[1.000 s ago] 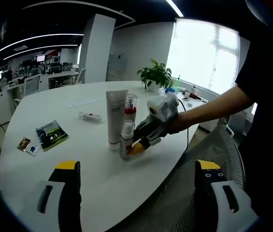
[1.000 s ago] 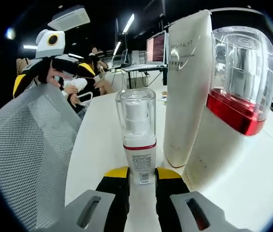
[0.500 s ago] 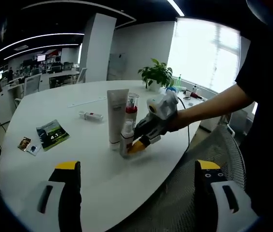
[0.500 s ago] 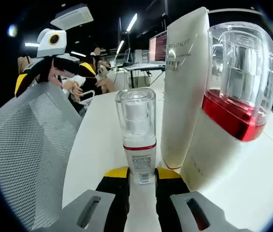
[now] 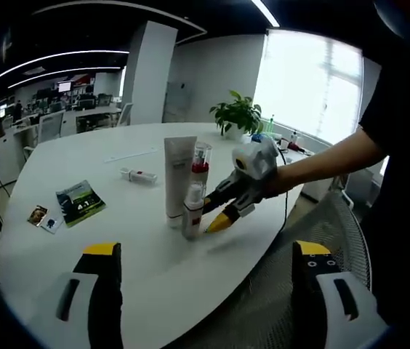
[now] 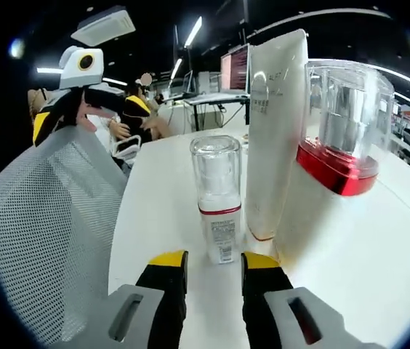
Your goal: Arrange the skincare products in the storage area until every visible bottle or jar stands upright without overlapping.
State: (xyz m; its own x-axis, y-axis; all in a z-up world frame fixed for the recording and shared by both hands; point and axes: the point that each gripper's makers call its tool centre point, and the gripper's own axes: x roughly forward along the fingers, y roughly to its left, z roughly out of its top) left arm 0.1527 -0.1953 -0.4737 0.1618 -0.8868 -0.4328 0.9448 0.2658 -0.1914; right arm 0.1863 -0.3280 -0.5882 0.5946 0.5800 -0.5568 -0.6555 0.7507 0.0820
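Three skincare items stand upright close together on the white table (image 5: 139, 247): a tall white tube (image 5: 178, 178), a white bottle with a red band and clear cap (image 5: 200, 163), and a small pump bottle with a clear cap (image 5: 193, 211). In the right gripper view the small pump bottle (image 6: 218, 196) stands free just ahead of my right gripper (image 6: 214, 262), which is open with its jaws apart from the bottle. The tube (image 6: 274, 131) and red-banded bottle (image 6: 336, 189) rise to its right. My left gripper (image 5: 205, 249) hangs open over the near table edge.
A brochure (image 5: 79, 202) and small cards (image 5: 42, 218) lie at the left, and a small tube (image 5: 137, 175) lies flat behind the group. A potted plant (image 5: 238, 114) stands at the far edge. A grey mesh chair (image 6: 45, 240) is beside the table edge.
My right gripper has opened, let go of the small pump bottle and drawn back a little. The bottle stays upright beside the tube. The left gripper holds still.
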